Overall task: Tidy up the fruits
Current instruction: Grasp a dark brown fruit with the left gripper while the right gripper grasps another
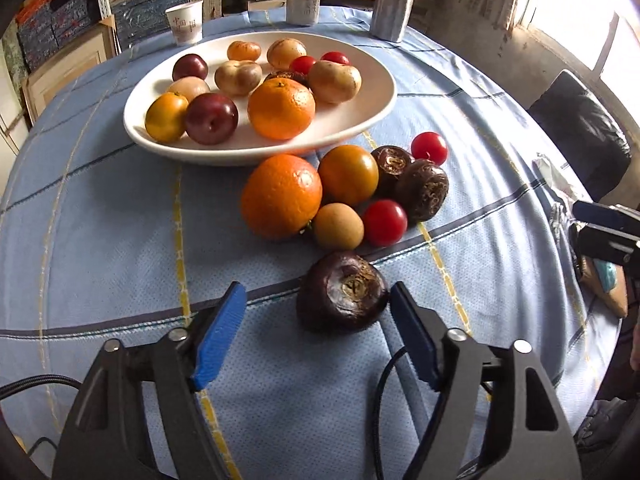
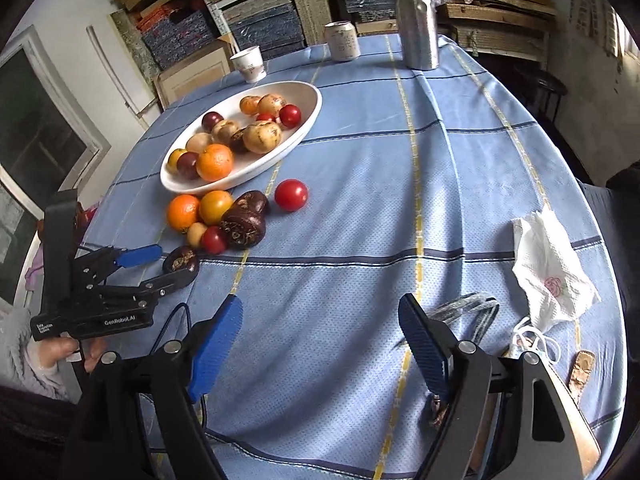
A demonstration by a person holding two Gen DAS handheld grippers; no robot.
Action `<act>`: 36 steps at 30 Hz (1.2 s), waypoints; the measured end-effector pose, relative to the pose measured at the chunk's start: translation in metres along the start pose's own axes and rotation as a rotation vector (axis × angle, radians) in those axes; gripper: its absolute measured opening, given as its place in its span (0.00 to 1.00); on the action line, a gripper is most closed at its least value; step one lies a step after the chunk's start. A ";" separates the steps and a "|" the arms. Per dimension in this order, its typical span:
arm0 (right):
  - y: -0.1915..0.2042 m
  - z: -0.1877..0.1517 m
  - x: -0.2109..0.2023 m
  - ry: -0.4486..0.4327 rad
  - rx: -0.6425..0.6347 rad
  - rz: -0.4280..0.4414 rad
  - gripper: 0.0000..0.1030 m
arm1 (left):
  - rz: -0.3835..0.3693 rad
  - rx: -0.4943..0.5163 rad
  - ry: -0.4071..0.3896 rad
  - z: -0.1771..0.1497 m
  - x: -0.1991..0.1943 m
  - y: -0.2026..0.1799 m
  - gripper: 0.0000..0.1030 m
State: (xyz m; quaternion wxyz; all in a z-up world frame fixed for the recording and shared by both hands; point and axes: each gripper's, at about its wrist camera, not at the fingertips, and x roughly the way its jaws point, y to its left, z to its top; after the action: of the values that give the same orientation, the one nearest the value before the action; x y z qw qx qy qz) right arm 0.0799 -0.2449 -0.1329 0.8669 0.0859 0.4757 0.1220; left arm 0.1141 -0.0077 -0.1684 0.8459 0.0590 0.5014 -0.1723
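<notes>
The left gripper (image 1: 314, 300) stands apart around a dark water chestnut (image 1: 342, 292) on the desk (image 1: 100, 240); its right pad (image 1: 412, 332) sits just beside the chestnut, and whether they touch is hard to tell; the right gripper (image 2: 320, 320) is spread wide over bare cloth, holding nothing; a white bowl (image 1: 360, 120) of fruit lies beyond a loose pile led by 1 orange (image 1: 280, 196); the gripper bodies are cut off at the lower edges.
</notes>
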 end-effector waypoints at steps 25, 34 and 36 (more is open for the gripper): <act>0.054 0.048 0.077 0.077 -0.077 0.102 0.77 | 0.100 -0.145 -0.016 -0.037 -0.033 0.066 0.43; 0.052 0.058 0.102 0.126 -0.038 0.137 0.54 | 0.111 -0.167 -0.012 -0.046 -0.036 0.072 0.43; 0.051 0.058 0.103 0.125 -0.029 0.152 0.47 | 0.110 -0.164 -0.011 -0.045 -0.035 0.071 0.43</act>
State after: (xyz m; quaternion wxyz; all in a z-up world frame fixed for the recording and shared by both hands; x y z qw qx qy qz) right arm 0.1761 -0.1684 -0.1711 0.8248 0.1013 0.5193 0.1994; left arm 0.0865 0.0786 -0.1649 0.8588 0.0162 0.5050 -0.0845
